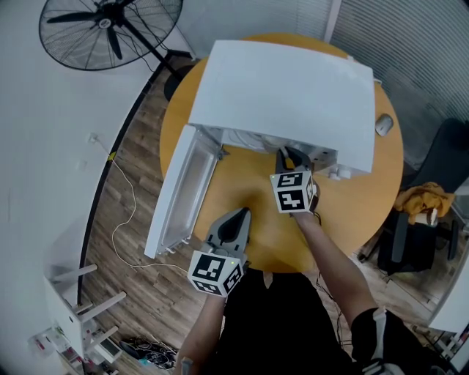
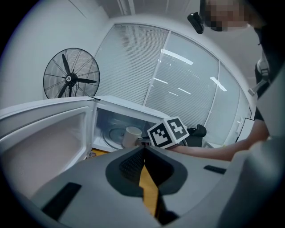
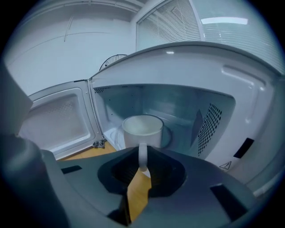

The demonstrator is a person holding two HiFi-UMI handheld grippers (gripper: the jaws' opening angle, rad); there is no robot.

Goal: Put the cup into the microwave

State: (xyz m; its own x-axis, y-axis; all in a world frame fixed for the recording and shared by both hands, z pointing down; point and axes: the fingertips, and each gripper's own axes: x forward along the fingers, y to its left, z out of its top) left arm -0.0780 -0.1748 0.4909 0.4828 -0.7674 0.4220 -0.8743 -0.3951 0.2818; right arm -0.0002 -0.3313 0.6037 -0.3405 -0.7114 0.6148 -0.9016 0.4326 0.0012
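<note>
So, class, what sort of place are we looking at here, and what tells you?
Probably an office or meeting room, not a kitchen: the microwave sits on a round wooden table, with slatted blinds and a pedestal fan nearby.

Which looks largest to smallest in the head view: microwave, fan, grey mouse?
Microwave, then fan, then grey mouse. The fan stands on the floor, farther from the camera, and is cut off at the top edge.

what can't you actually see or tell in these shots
- Right gripper view: base of the white ceramic cup, behind the right gripper; set down or not, unclear.
- Head view: the cup, under the white microwave top.
- Left gripper view: right gripper's jaws, behind its marker cube.
</note>
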